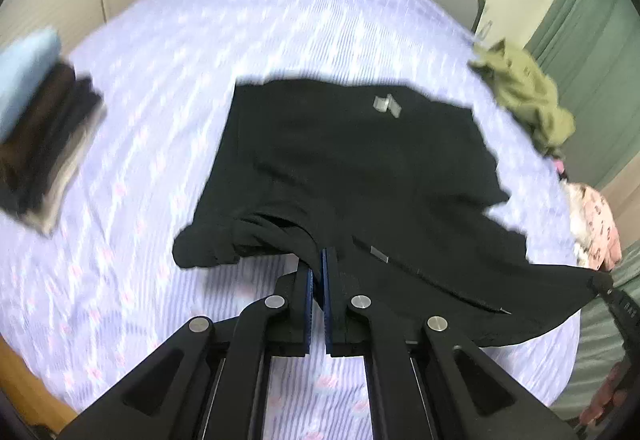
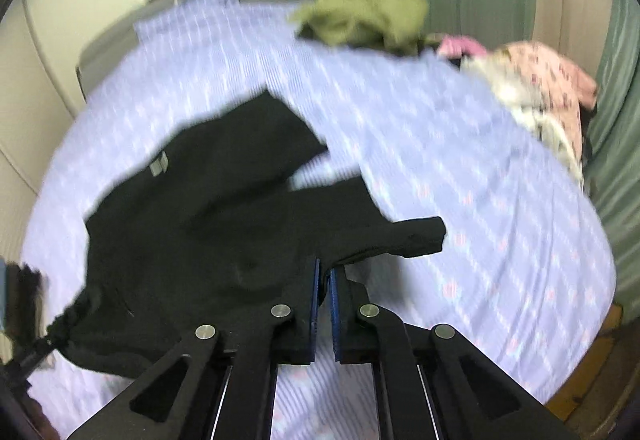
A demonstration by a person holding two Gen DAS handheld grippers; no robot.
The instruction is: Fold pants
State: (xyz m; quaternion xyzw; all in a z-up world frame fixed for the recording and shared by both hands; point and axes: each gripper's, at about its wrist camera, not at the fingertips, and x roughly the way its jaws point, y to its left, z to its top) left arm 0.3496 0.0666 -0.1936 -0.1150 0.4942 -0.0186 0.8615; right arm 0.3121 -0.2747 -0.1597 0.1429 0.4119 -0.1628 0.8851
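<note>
Now pinching black pants (image 1: pixel 352 168) with both tongs: left gripper (image 1: pixel 317 260) and right gripper (image 2: pixel 324 272) each clamped on an edge, pants spread mid-bed (image 1: pixel 160 52), olive garment (image 1: pixel 524 96) beyond, folded stack (image 1: pixel 44 144) leftward.

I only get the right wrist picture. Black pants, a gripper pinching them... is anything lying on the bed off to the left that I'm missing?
Observer: Yes. A stack of folded clothes sits near the left edge of the bed.
Operator: What's the other gripper doing?
Observer: The left gripper is shut on the black pants, pinching a bunched edge of the fabric.
Operator: Any detail on the pants I can't see?
Observer: A zipper line runs diagonally just right of that gripper.
</note>
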